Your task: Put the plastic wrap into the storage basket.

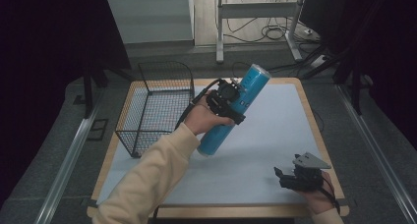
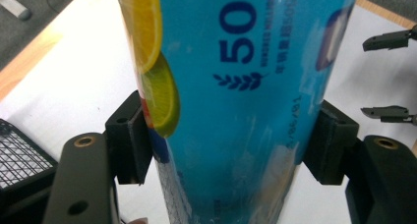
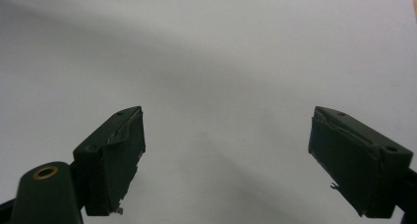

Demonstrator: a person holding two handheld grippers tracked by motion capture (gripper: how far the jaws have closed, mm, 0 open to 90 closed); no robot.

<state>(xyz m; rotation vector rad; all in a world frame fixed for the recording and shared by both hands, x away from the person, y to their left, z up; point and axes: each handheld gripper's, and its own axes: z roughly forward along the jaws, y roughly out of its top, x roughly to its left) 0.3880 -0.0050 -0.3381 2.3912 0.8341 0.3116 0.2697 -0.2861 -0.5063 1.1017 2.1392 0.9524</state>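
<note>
A tall blue canister point(image 1: 235, 109) with citrus slices and "50" printed on it point(image 2: 236, 86) is tilted in the air above the white mat. My left gripper point(image 1: 227, 102) is shut on its middle, and both pads point(image 2: 132, 135) press its sides. The canister's lower end hangs just over the mat and its top leans toward the far right. My right gripper point(image 1: 290, 177) rests low near the mat's front right corner, jaws wide open with nothing between the pads point(image 3: 115, 157). From the left gripper view its two fingertips point(image 2: 388, 40) appear at the far right.
A black wire basket point(image 1: 155, 106) stands on the table's left side, beside the lifted canister. The white mat point(image 1: 275, 135) covers the wooden table top point(image 1: 314, 123). Table legs and cables lie on the floor behind.
</note>
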